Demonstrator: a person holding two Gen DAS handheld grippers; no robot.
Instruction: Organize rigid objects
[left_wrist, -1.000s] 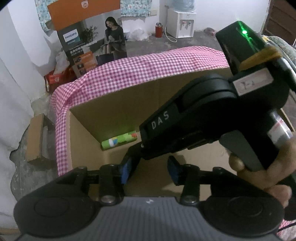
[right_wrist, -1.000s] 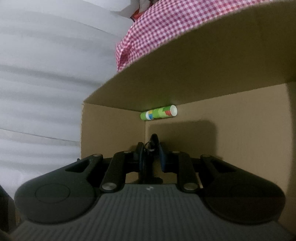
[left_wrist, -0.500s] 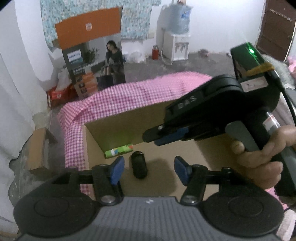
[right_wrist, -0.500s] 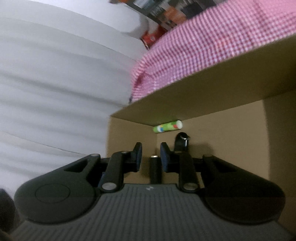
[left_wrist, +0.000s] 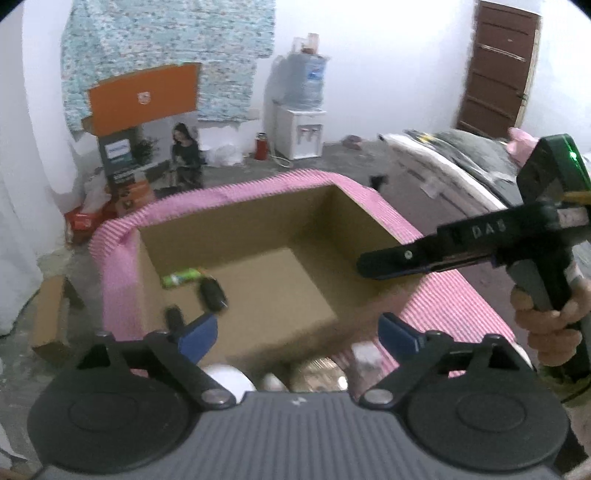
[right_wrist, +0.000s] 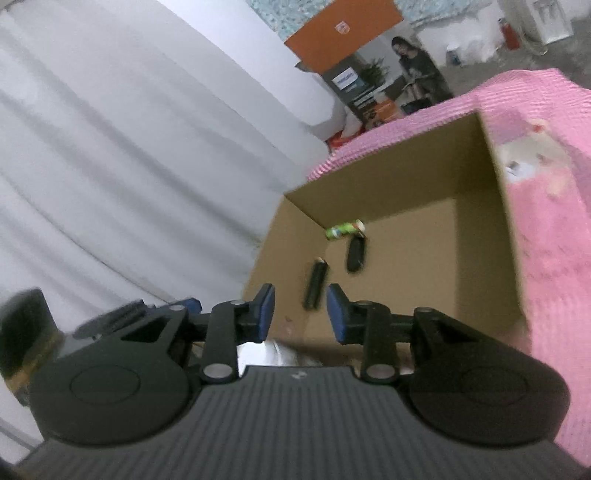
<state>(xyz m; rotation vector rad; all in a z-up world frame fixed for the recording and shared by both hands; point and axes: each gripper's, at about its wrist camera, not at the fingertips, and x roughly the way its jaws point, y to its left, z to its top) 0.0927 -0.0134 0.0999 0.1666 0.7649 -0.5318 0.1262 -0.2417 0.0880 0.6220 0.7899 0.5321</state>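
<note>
An open cardboard box (left_wrist: 258, 229) (right_wrist: 476, 206) sits on pink checked cloth. On its floor lie a green tube (left_wrist: 183, 277) (right_wrist: 344, 229), a stubby black object (left_wrist: 212, 293) (right_wrist: 356, 253) and a slim black stick (left_wrist: 173, 318) (right_wrist: 314, 282). My left gripper (left_wrist: 297, 334) hangs above the box's near edge, its jaws opening wide with nothing between them. My right gripper (right_wrist: 300, 314) is above the near left part of the box, jaws opening, nothing gripped. From the left wrist, the right gripper's body and the hand (left_wrist: 546, 321) holding it show at right.
White and shiny round items (left_wrist: 225, 380) lie on the cloth (left_wrist: 454, 302) just under my left gripper. A white curtain (right_wrist: 129, 147) hangs left of the box. A printed carton (left_wrist: 144, 158), a water dispenser (left_wrist: 301, 125) and a brown door (left_wrist: 495, 70) stand across the room.
Both grippers have pulled up and back out of the box. The right let go of the slim black stick, the left of the stubby black object; both jaws have widened.
</note>
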